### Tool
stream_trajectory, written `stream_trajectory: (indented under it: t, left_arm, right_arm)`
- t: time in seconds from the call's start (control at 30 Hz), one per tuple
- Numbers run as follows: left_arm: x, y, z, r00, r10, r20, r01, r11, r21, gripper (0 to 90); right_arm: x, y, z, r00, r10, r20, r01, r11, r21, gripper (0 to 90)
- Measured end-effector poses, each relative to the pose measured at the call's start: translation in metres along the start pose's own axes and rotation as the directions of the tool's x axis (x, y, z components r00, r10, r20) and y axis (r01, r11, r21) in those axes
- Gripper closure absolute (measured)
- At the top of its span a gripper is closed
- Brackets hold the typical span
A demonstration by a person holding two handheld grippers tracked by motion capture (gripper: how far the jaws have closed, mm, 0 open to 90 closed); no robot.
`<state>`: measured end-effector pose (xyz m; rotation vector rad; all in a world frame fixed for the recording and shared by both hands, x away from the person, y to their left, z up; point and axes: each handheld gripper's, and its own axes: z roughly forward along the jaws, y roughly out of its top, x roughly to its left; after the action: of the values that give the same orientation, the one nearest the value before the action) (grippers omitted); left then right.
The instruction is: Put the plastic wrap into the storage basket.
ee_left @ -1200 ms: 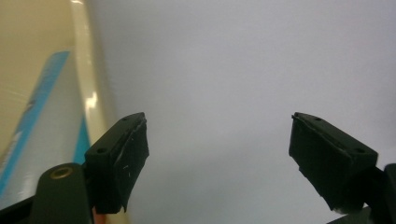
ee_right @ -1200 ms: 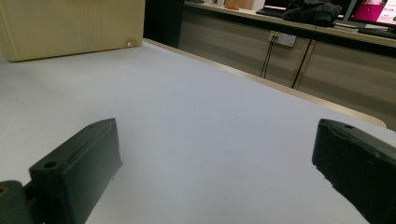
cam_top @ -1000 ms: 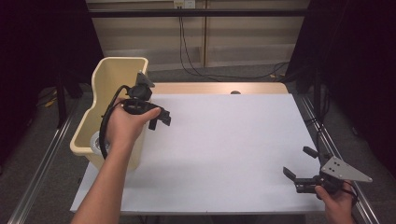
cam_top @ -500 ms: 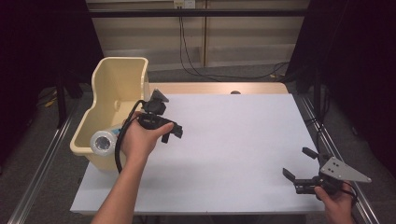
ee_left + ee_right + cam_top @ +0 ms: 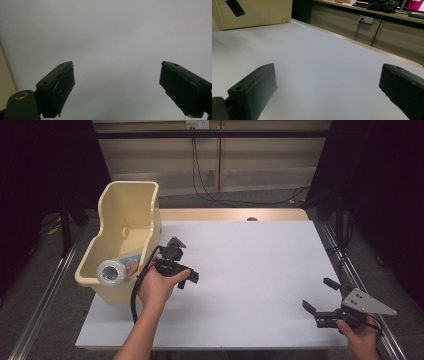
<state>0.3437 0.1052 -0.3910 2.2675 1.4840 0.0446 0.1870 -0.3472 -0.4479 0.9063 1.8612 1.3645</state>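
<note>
A hand holds my left gripper [image 5: 185, 260] over the white table [image 5: 260, 270], just right of the cream bin [image 5: 129, 215]. It is open, and in the left gripper view [image 5: 117, 85] the jaws stand wide apart with only bare table between them. A white roll [image 5: 111, 272] lies in the near end of the bin beside a pink and blue packet [image 5: 132, 262]. My right gripper [image 5: 320, 294] rests low at the table's near right corner, open and holding nothing. Its own view [image 5: 327, 87] looks across the table toward the bin [image 5: 257, 12].
A wooden strip [image 5: 230, 214] runs along the table's far edge with a small dark spot [image 5: 252, 219] on it. Cables [image 5: 200, 175] hang down the back wall. Metal rails [image 5: 45, 295] flank the table on both sides.
My left gripper has come away from above the bin, moving right and toward the person over the table. The white roll now lies uncovered in the bin. The right gripper has stayed still.
</note>
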Motion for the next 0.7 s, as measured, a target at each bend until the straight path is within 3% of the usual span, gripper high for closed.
stream_trajectory:
  t: [0.03, 0.2, 0.33, 0.4, 0.47, 0.5, 0.57, 0.63, 0.7]
  left_arm:
    - [0.001, -0.003, 0.003, 0.9997, 0.024, 0.005, -0.023, 0.9995, -0.021, 12.9]
    - [0.003, -0.017, 0.017, 0.9998, 0.009, 0.017, -0.008, 0.9992, -0.039, 13.7]
    - [0.004, -0.029, 0.023, 0.9988, 0.045, 0.019, -0.042, 0.99, -0.135, 15.5]
    - [0.004, -0.036, 0.024, 0.9984, 0.054, 0.017, -0.049, 0.9743, -0.22, 15.6]
    - [0.003, -0.041, 0.025, 0.9969, 0.079, 0.005, -0.075, 0.9618, -0.263, 15.3]
    - [0.003, -0.043, 0.025, 0.9947, 0.102, -0.011, -0.101, 0.9511, -0.292, 15.1]
    - [0.003, -0.048, 0.026, 0.994, 0.109, -0.013, -0.106, 0.9345, -0.34, 14.4]
    - [0.004, -0.053, 0.026, 0.9936, 0.112, -0.014, -0.109, 0.9076, -0.406, 14.3]
    - [0.004, -0.058, 0.026, 0.9921, 0.122, -0.028, -0.121, 0.8721, -0.474, 13.8]
  right_arm:
    - [0.0, 0.0, 0.0, 1.0, -0.001, 0.0, 0.001, 1.0, 0.001, 0.5]
    - [0.0, 0.0, 0.0, 1.0, -0.002, -0.001, 0.002, 1.0, 0.001, 0.5]
    - [0.0, -0.001, 0.001, 1.0, -0.004, -0.003, 0.004, 1.0, 0.002, 0.5]
    - [0.0, 0.0, 0.001, 1.0, -0.007, -0.003, 0.007, 1.0, 0.002, 0.5]
    - [0.0, 0.0, 0.001, 1.0, -0.006, -0.004, 0.006, 1.0, 0.004, 0.5]
    - [0.0, 0.0, 0.001, 1.0, -0.004, -0.006, 0.004, 1.0, 0.003, 0.5]
    - [0.001, 0.0, 0.002, 1.0, -0.007, -0.006, 0.007, 1.0, 0.005, 0.5]
    - [0.002, 0.0, 0.002, 0.9999, -0.009, -0.007, 0.009, 1.0, 0.002, 0.5]
    - [0.002, 0.0, 0.002, 0.9999, -0.011, -0.009, 0.011, 1.0, 0.006, 0.5]
